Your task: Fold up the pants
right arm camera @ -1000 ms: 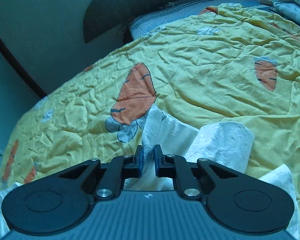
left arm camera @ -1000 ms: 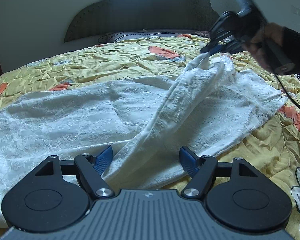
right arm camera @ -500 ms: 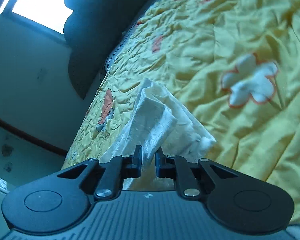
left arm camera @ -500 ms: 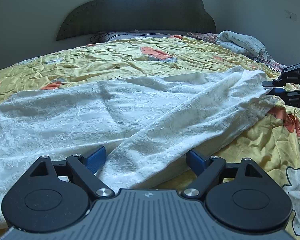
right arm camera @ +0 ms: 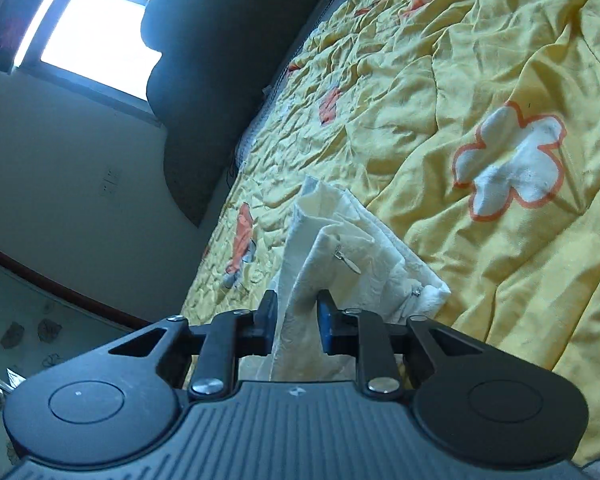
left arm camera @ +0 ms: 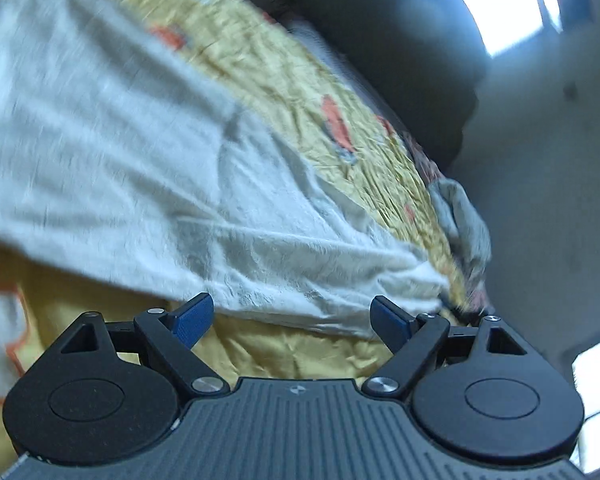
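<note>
Yellow flowered bedding (right arm camera: pixel 480 80) covers the bed under both my cameras, with a dark headboard (right arm camera: pixel 204 60) and a bright window (right arm camera: pixel 92 28) at the far end. White pants (left arm camera: pixel 140 168) lie spread across it, one long stretch of cloth running toward the far right in the left view, where it narrows to a bunched end. I read that stretch as pulled out so the legs lie flat before a fold.

My right tongs (right arm camera: pixel 296 320) sit at that end with cloth (right arm camera: pixel 340 248) standing up between the pads. They have just been easing apart, and there is a sliver of gap beside the fabric, so I judge the grip to be letting go rather than clamping.

My left tongs (left arm camera: pixel 292 316) are spread wide and have nothing in them, poised just above the near edge of the pants. That view is blurred and heavily rolled, angled down toward the bed.
</note>
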The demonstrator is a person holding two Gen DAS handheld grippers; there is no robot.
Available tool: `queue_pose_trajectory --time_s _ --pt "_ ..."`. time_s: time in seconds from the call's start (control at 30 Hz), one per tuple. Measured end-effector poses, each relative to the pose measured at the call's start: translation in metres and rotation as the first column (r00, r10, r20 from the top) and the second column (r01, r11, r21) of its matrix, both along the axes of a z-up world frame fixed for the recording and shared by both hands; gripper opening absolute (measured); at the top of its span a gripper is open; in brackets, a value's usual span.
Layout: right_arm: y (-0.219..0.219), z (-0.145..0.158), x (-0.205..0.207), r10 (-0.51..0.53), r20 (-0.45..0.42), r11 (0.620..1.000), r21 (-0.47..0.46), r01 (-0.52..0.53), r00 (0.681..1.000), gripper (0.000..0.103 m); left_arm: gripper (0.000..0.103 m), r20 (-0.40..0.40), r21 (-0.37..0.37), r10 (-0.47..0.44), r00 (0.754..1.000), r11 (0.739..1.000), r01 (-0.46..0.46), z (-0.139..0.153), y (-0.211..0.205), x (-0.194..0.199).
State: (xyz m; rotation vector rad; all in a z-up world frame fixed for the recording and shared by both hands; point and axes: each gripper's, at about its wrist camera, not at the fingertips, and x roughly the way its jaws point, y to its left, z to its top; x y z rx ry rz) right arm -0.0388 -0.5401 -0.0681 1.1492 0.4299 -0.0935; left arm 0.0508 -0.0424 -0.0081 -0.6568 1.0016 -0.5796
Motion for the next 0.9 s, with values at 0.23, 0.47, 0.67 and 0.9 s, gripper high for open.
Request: queue_pose_trajectory --time_s 0.23,0.47,0.67,0.9 --pt "-0.003 -0.005 0.003 0.0 -0.054 1.0 -0.024 -0.001 0.999 0.02 0.085 -0.258 -0.063 0.129 0.957 0.987 -0.15 -0.014 0.009 0.013" --pt "-0.007 -0.016 0.001 0.007 -0.077 1.0 0.006 -0.006 0.997 0.02 0.068 -0.287 -0.013 0.26 0.922 0.961 -0.275 -0.013 0.032 0.023" --pt "-0.008 -0.018 0.001 0.011 -0.087 1.0 0.019 -0.01 0.996 0.012 0.021 -0.271 0.072 0.273 0.923 0.962 -0.264 -0.018 0.034 0.024" --pt "-0.016 0.01 -0.024 0.005 -0.008 1.0 -0.003 -0.005 1.0 0.006 0.014 -0.25 0.093 0.261 0.932 0.965 -0.245 -0.018 0.039 0.015"
